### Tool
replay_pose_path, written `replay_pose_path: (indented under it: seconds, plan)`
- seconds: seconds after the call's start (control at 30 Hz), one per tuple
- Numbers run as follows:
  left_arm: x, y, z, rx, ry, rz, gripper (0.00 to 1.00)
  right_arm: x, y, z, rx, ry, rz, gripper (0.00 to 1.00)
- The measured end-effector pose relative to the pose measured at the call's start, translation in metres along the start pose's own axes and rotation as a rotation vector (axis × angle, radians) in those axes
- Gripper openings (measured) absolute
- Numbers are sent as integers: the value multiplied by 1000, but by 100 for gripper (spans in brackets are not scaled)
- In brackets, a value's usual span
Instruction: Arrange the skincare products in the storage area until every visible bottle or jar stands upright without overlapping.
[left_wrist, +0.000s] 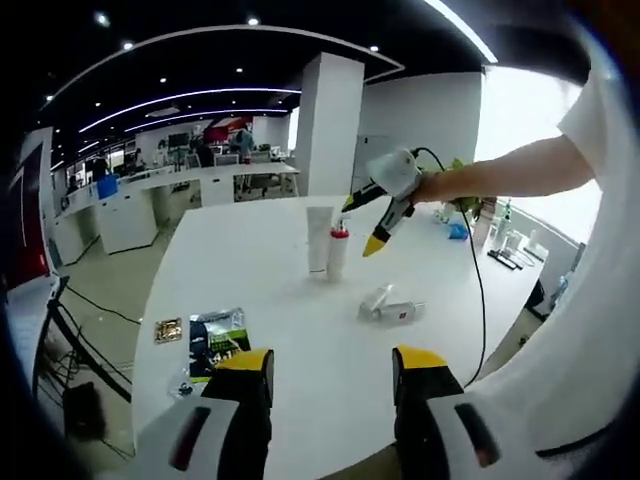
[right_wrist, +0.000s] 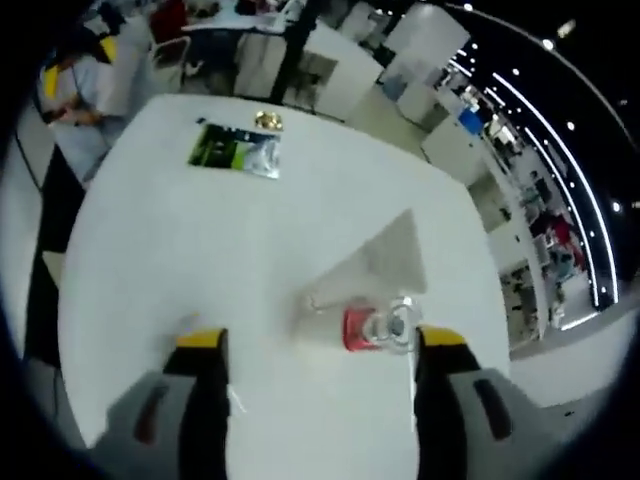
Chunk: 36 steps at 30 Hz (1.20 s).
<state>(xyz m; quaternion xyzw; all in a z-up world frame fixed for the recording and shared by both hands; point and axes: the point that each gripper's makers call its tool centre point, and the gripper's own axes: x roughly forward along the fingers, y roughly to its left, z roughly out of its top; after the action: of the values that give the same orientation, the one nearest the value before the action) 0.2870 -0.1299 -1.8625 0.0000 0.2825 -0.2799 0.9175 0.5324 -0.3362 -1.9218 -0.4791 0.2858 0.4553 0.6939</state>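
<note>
On the white table (left_wrist: 290, 300) a tall white tube (left_wrist: 318, 240) stands upright, and a small bottle with a red collar (left_wrist: 338, 250) stands right beside it. Closer to me, a clear bottle (left_wrist: 377, 298) and a white container (left_wrist: 404, 312) lie on their sides, touching. My left gripper (left_wrist: 332, 362) is open low over the table's near edge, holding nothing. A hand holds my right gripper (left_wrist: 360, 225) open, just right of and above the standing pair. From above, the red-collared bottle (right_wrist: 375, 328) sits between the jaws of the right gripper (right_wrist: 322, 338), with the tube (right_wrist: 385, 258) beyond it.
A green and black packet (left_wrist: 215, 340) and a small gold item (left_wrist: 168, 330) lie on the table's left side; the packet (right_wrist: 235, 148) is also seen at the far end. Several small things (left_wrist: 500, 240) stand along the far right edge. A cable (left_wrist: 478, 290) hangs from the right gripper.
</note>
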Motion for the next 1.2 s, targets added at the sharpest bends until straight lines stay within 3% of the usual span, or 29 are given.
replay_pose_path:
  seconds: [0.1,0.23,0.5,0.7,0.87,1.1,1.2]
  plan:
    - [7,0,1,3,7,-18,48,1,1,-3,-79,34,-19,76]
    - [13,1,2,6,9,-29,48,3,3,-5,-106,47,-23,77]
    - [20,7,6,-5,6,-39,48,0,-3,-3,-73,21,-25,74]
    - [30,8,10,-13,7,-47,48,-8,-2,-4,19,-34,-79,74]
    - [44,0,14,14,26,-88,48,-20,-3,-17,82,-65,-141,77]
    - [71,-21,24,62,39,-173,48,-39,19,-60,332,-94,-158,77]
    - [82,-36,27,88,46,-225,48,-39,44,-83,444,-83,-128,76]
